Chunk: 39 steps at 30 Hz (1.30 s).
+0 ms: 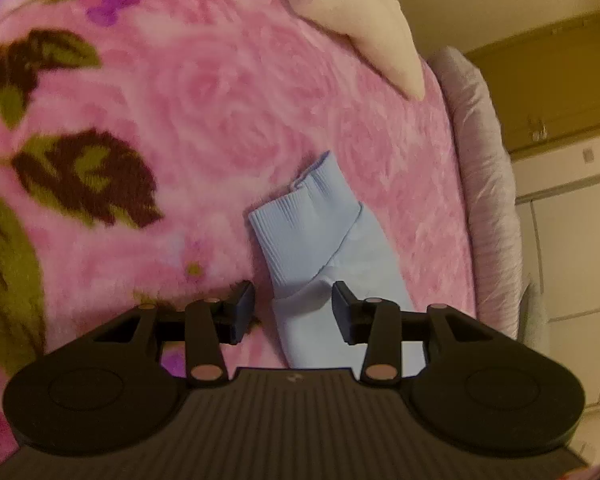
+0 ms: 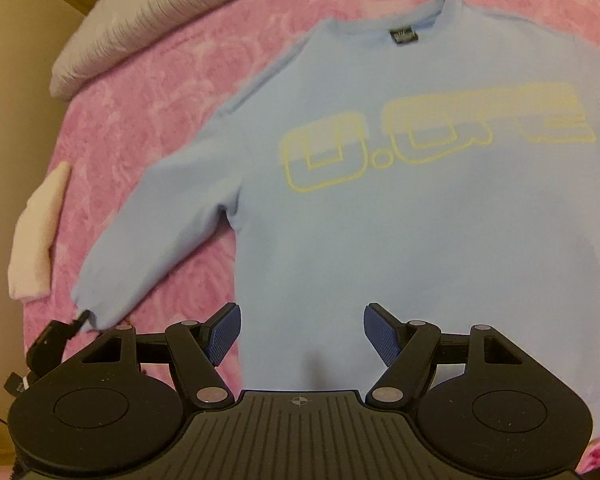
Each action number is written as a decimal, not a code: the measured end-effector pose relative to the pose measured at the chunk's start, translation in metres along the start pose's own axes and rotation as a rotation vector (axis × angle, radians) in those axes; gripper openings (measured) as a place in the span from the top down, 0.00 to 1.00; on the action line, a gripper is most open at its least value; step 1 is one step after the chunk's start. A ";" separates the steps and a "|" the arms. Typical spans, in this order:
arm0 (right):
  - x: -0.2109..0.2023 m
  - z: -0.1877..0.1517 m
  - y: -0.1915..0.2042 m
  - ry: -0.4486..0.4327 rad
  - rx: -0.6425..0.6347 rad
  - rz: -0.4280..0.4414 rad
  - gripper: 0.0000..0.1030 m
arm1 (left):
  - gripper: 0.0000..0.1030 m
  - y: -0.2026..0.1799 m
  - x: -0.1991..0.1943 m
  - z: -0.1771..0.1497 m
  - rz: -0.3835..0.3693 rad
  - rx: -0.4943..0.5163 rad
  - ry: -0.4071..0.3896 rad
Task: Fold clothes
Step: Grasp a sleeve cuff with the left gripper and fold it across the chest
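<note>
You held a two-finger tool in each hand over a bed covered by a pink flowered blanket (image 1: 228,112). A light blue sweatshirt (image 2: 420,220) lay spread flat on it, front up, yellow lettering across the chest and the neck at the far side. Its sleeve (image 2: 156,232) on the left of the right tool's view stretched out toward the near left, unfolded. Your left gripper (image 1: 293,310) stood with its jaws parted on either side of that sleeve just behind the ribbed cuff (image 1: 300,228), holding nothing. Your right gripper (image 2: 302,332) hovered wide open above the lower body of the sweatshirt, also holding nothing. A pale folded cloth (image 2: 36,240) lay near the blanket's left edge. By the look of it, the sleeve fold was the step in hand; the left jaws would need to close on the sleeve and carry it across the chest while the body stayed flat.
</note>
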State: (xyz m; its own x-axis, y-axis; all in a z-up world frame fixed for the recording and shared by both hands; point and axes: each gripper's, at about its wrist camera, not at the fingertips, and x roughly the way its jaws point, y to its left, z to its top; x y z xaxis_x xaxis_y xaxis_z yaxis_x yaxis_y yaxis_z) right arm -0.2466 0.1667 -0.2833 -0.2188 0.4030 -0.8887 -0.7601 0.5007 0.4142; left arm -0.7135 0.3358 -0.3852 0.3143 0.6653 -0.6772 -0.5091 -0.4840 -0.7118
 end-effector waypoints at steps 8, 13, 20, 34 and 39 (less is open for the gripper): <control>-0.009 0.009 -0.019 -0.040 -0.017 -0.028 0.30 | 0.90 -0.055 0.002 -0.010 0.014 0.270 -0.030; -0.022 0.020 -0.065 -0.062 0.014 -0.050 0.30 | 0.90 -0.136 -0.017 -0.067 -0.129 0.548 -0.016; -0.061 0.044 -0.137 -0.113 0.047 -0.061 0.30 | 0.88 -0.206 -0.017 -0.215 -0.286 0.783 0.228; -0.045 0.072 -0.238 -0.158 0.387 0.245 0.31 | 0.78 -0.214 0.009 -0.327 -0.158 0.940 0.561; -0.001 0.072 -0.234 -0.154 0.510 0.379 0.53 | 0.78 -0.218 0.008 -0.267 -0.093 0.942 0.398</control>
State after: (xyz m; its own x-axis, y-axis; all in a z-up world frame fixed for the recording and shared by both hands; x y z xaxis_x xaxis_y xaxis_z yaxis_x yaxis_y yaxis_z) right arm -0.0242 0.1047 -0.3656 -0.2953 0.7091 -0.6402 -0.2536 0.5879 0.7682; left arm -0.3861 0.2942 -0.2854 0.5405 0.3574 -0.7617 -0.8374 0.3164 -0.4457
